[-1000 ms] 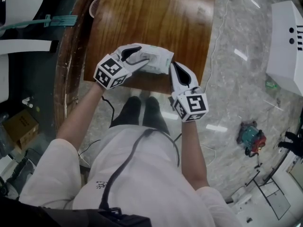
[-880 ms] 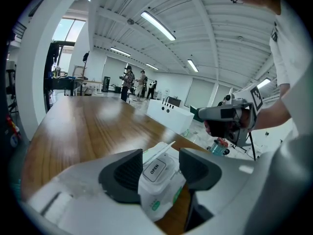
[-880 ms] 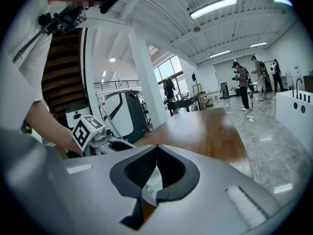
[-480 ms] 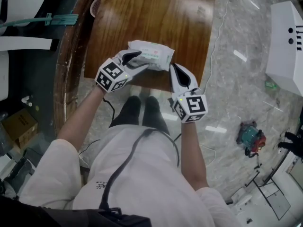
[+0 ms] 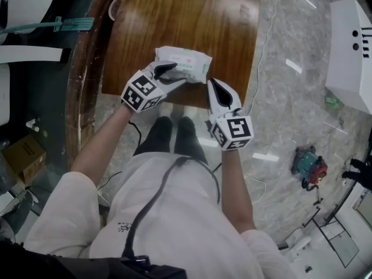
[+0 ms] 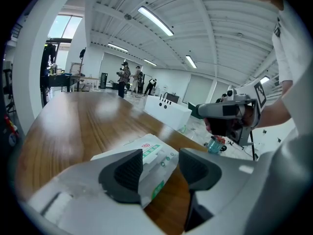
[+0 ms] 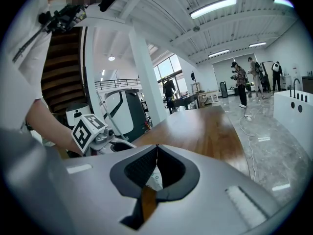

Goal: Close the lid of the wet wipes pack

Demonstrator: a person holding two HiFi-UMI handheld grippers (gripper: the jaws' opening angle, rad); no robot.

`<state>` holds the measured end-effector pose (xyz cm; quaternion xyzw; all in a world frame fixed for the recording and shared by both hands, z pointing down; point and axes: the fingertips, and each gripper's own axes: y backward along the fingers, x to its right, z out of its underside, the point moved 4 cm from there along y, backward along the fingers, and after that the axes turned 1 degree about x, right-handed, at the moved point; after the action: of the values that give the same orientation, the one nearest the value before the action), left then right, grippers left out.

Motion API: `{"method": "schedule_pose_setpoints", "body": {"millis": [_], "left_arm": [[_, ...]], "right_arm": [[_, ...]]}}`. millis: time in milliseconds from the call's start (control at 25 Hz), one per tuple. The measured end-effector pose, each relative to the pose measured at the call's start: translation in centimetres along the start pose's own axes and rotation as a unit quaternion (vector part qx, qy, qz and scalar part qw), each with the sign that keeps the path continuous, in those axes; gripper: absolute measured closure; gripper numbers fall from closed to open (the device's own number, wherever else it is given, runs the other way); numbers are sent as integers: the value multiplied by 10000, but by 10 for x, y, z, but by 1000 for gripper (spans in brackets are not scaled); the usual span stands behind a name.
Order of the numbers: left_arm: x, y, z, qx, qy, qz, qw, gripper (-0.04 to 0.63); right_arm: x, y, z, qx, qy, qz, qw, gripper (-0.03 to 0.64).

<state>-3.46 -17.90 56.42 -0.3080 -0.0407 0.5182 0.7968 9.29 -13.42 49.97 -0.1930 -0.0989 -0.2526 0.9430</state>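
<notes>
The left gripper (image 6: pixel 160 164) is standing with its jaws wide apart, straddling the near left corner of the wet wipes pack (image 5: pixel 187 60). Bare wood is showing between the pack and the right-hand pad, so nothing is being squeezed. The pack is lying flat by the near edge of the wooden table (image 5: pixel 186 16). The right gripper (image 7: pixel 156 147) is hovering just right of the pack, jaws closed tip to tip, holding nothing.
</notes>
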Motion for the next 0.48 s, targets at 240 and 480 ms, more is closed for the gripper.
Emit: {"method": "schedule_pose_setpoints", "body": {"millis": [240,480], "left_arm": [[6,-12,1,-222,-11,-50,9997,351],[11,-20,-1,-439,-187,-69,9988,351]], "right_arm": [[2,4,3,-23,-28,40,10000,607],[2,3,2,-19,-37,26,10000,607]]}}
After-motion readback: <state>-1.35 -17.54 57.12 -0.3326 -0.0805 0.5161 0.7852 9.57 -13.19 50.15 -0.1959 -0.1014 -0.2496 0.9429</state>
